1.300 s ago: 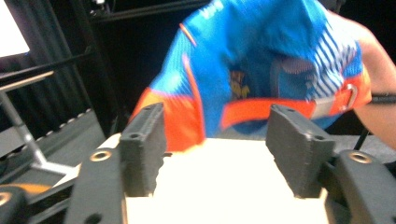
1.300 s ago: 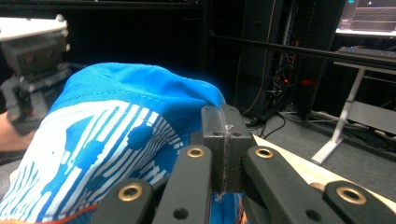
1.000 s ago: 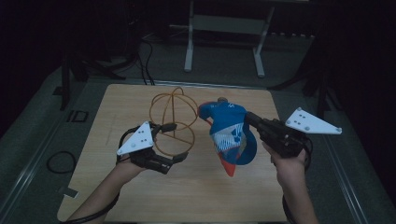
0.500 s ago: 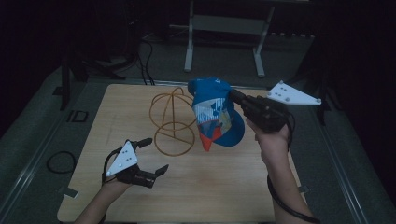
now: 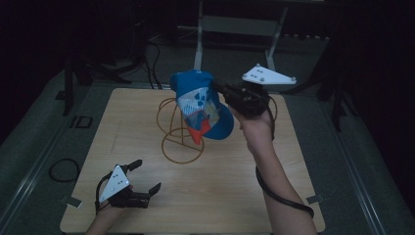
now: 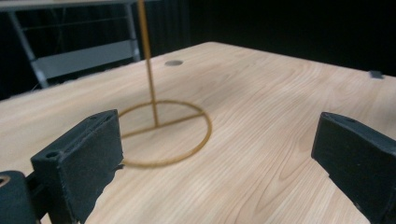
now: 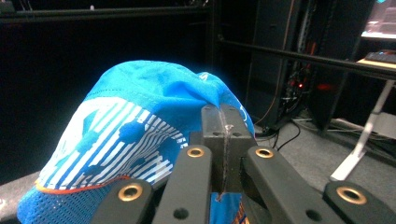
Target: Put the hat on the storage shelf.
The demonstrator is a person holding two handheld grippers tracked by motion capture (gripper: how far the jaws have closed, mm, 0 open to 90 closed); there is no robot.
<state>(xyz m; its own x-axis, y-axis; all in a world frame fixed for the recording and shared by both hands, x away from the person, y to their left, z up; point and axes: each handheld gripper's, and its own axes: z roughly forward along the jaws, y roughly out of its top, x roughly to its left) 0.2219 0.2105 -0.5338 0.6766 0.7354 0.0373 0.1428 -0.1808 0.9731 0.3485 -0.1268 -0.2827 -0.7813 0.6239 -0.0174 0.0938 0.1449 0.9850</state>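
The wooden bench [image 5: 244, 186] carries a gold wire stand [image 5: 182, 142]. Above the stand hangs the blue cap [image 5: 200, 105], lifted clear of the bench, its fabric pinched in my right hand-held gripper [image 5: 220, 90], jaws clamped. My left hand-held gripper [image 5: 147, 176] rests low near the bench's front, jaws spread wide, holding nothing.

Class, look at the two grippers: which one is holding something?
The right gripper: its jaws are pinched shut on the blue cap above the wire stand. The left gripper sits open near the table, empty.
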